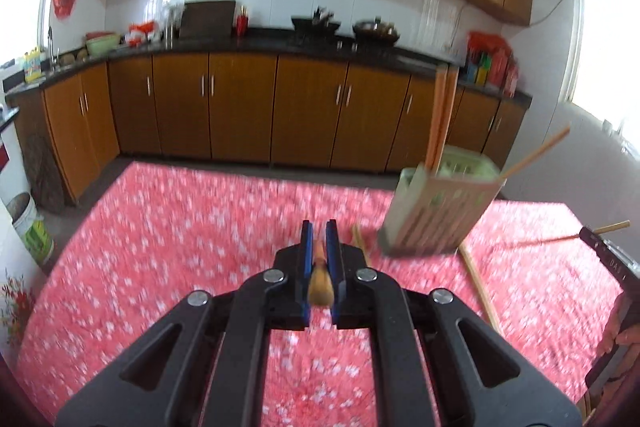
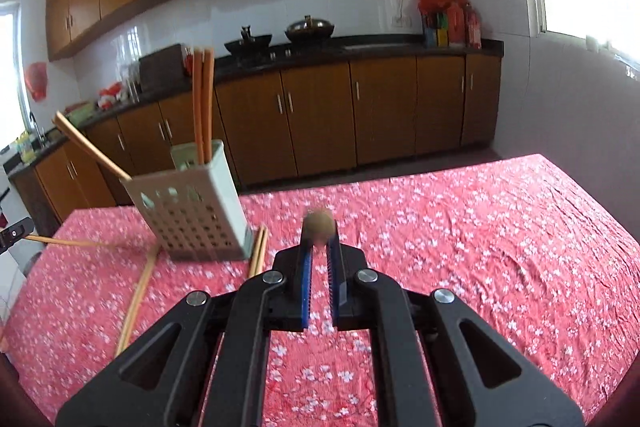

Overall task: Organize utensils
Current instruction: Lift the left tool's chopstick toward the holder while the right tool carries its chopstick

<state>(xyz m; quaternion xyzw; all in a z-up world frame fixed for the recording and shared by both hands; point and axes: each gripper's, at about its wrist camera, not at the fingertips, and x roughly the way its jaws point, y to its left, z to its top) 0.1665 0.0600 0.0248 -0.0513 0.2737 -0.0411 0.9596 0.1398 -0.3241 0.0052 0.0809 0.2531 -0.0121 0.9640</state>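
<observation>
A pale green perforated utensil holder (image 1: 436, 211) (image 2: 192, 203) stands tilted on the red floral tablecloth (image 1: 180, 227) (image 2: 460, 227), with orange chopsticks (image 2: 202, 103) (image 1: 440, 115) and a wooden chopstick (image 2: 88, 147) sticking out. My left gripper (image 1: 319, 227) is shut on a wooden chopstick (image 1: 320, 283), seen end-on, left of the holder. My right gripper (image 2: 319, 231) is shut on a wooden chopstick (image 2: 319, 223), its round end showing at the tips, right of the holder. Loose chopsticks (image 2: 136, 299) (image 1: 478, 287) lie on the cloth by the holder.
Kitchen counter with woks (image 1: 376, 31) (image 2: 310, 27) and brown cabinets (image 1: 240, 111) behind the table. The other gripper shows at the right edge of the left wrist view (image 1: 608, 251). Bottles (image 2: 452, 23) stand at the counter's right end.
</observation>
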